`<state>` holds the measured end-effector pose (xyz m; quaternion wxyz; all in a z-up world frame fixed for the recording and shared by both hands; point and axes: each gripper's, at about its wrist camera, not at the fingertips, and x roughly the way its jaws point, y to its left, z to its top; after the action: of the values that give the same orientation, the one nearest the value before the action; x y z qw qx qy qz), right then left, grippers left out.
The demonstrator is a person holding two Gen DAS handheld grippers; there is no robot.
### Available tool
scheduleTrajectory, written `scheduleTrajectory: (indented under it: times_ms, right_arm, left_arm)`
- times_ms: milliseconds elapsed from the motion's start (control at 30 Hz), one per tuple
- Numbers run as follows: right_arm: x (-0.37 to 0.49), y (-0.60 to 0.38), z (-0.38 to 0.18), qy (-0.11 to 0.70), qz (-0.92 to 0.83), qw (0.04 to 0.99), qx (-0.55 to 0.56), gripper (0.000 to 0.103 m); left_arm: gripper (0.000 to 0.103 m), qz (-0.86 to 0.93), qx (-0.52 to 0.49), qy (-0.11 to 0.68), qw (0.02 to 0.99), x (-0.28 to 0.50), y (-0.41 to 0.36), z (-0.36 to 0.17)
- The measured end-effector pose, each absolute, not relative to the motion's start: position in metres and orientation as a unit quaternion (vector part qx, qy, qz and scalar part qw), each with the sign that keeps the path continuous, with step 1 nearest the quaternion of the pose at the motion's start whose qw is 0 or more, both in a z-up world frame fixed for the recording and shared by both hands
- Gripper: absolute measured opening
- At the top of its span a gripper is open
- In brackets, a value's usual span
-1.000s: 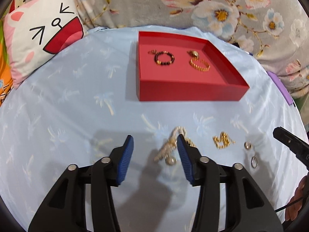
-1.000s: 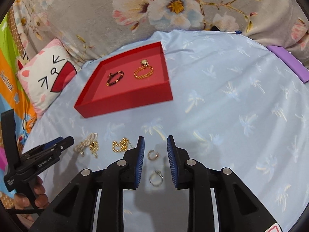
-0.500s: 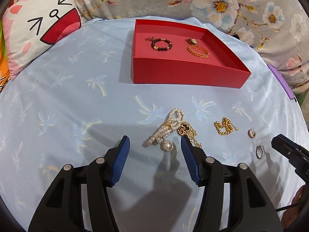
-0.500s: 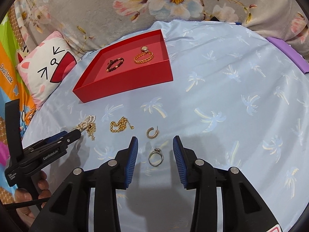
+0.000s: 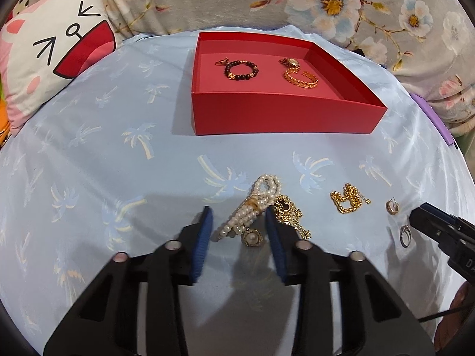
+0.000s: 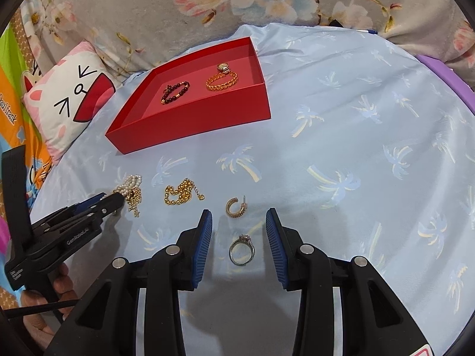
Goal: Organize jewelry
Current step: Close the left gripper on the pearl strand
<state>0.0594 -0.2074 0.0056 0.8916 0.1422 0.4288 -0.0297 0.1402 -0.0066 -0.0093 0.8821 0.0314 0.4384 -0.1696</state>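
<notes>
A red tray (image 5: 285, 115) (image 6: 207, 124) on the blue cloth holds a dark bead bracelet (image 5: 241, 70) and a gold bangle (image 5: 300, 77). My left gripper (image 5: 239, 216) is open, its fingers either side of a pearl bracelet (image 5: 252, 207), with a gold necklace (image 5: 289, 210) by the right finger. A gold chain (image 5: 347, 200) (image 6: 181, 195) lies further right. My right gripper (image 6: 239, 219) is open around a silver ring (image 6: 242, 249), with a gold hoop earring (image 6: 234, 207) just ahead.
A cat-face pillow (image 5: 50, 53) lies at the far left. A floral blanket (image 5: 326, 0) runs along the back. A purple object (image 6: 445, 74) sits at the right edge of the cloth. The left gripper also shows in the right wrist view (image 6: 114, 200).
Both grippers opened wider. The left moved forward so its fingers straddle the pearl bracelet. The right drew back so the ring lies between its fingers.
</notes>
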Motion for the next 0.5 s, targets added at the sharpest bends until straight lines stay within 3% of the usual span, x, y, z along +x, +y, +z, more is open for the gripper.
scheduleTrajectory:
  times_ms: [500]
  right_arm:
    - [0.064, -0.197, 0.004, 0.429, -0.016, 0.894, 0.129, 0.038]
  left_arm:
    - [0.010, -0.190, 0.004, 0.434, 0.881, 0.137, -0.002, 0.002]
